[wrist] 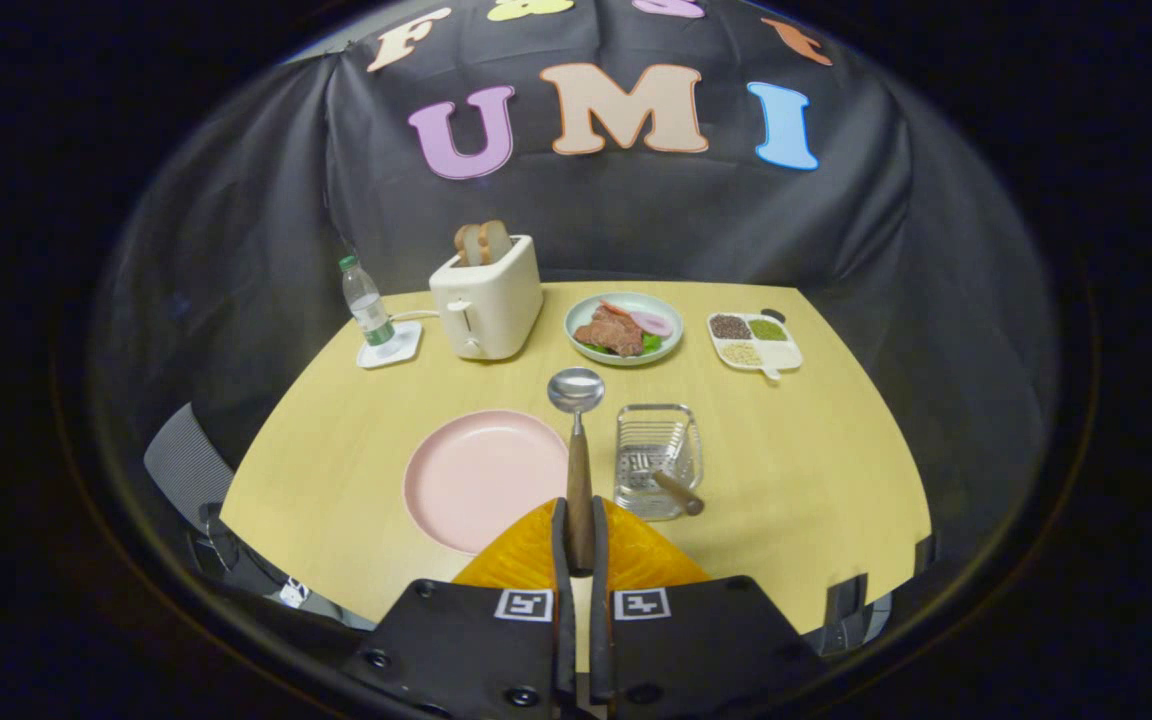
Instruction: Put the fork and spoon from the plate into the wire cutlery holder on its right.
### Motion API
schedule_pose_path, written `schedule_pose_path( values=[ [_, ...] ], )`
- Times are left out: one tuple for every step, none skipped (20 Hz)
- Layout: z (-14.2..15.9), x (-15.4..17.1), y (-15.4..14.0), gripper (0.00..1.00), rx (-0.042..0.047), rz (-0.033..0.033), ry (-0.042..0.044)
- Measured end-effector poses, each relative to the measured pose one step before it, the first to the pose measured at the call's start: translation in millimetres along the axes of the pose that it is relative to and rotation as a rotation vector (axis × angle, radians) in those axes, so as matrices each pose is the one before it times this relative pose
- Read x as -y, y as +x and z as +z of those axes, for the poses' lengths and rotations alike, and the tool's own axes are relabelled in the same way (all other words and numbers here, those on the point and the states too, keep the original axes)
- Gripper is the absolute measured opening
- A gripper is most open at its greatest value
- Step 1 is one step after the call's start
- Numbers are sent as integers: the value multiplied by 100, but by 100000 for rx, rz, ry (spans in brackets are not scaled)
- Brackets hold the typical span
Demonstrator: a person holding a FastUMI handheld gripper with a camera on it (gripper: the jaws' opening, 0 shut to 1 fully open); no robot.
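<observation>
The spoon (577,440) is up off the pink plate (481,478), its wooden handle pinched between the two fingers of the tool (579,540), which are closed tight on it from either side. Its shiny bowl points away from the tool and hangs over the worktop (816,450) just beyond the plate's far right rim. The plate itself lies bare just ahead of the fingers, a little to their left. Just right of the plate stands the wire cutlery holder (656,455), and a wooden handle (678,492), the fork's by the look of it, leans out over its near rim; the head end is down inside the wire and too small to make out.

Beyond the plate, at the back of the worktop, sits a cream toaster (487,298) with bread slices (482,242) standing up in its slots. Left of the toaster a small water bottle (366,308) stands on a white coaster (390,345). Beyond the holder is a pale green dish of food (624,328), and farther right a white divided tray (754,341) with grains in its compartments.
</observation>
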State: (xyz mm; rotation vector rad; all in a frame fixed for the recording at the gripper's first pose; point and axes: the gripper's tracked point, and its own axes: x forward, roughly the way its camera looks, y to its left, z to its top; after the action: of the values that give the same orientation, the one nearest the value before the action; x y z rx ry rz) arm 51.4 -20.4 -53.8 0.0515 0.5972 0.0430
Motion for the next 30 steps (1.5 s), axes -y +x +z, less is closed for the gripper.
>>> schedule_pose_path(
  values=[
    [2,714,-165,8,-2610,434,1153],
    [90,905,-204,8,-2706,-123,1034],
    [5,1028,-121,8,-2407,-629,698],
    [87,922,-136,8,-2184,-432,225],
    [23,831,-7,8,-2051,-500,-571],
    [49,840,1,8,-2324,-752,-1303],
    [-62,742,206,8,-2625,-640,-1730],
    [-19,548,202,8,-3014,19,-1520],
    [-192,398,212,8,-3583,594,-1172],
    [-94,308,166,8,-3770,739,-818],
    [-89,269,252,8,-3448,569,-735],
    [15,265,210,8,-2779,167,-763],
    [25,209,383,8,-2348,162,-645],
    [119,-69,245,8,-1867,701,-400],
    [86,-269,456,8,-1434,916,-547],
    [131,-249,247,8,-874,783,-666],
    [12,-257,190,8,-880,749,-1049],
    [-16,-184,202,8,-1310,225,-854],
    [-137,-87,210,8,-1189,-110,-342],
    [-23,-96,85,8,-1262,89,-356],
    [75,-178,286,8,-971,226,138],
    [266,-132,109,8,-1063,428,781],
    [31,-322,206,9,-1276,1322,1009],
    [109,-376,73,10,-1427,1408,472],
    [77,-53,117,10,-928,164,153],
    [230,-105,15,10,-76,0,-448],
    [317,-5,170,12,510,-654,-922],
    [214,-11,-64,13,66,-417,-865],
    [146,-290,43,15,375,217,-423],
    [210,-221,-56,21,299,384,210]
  ],
)
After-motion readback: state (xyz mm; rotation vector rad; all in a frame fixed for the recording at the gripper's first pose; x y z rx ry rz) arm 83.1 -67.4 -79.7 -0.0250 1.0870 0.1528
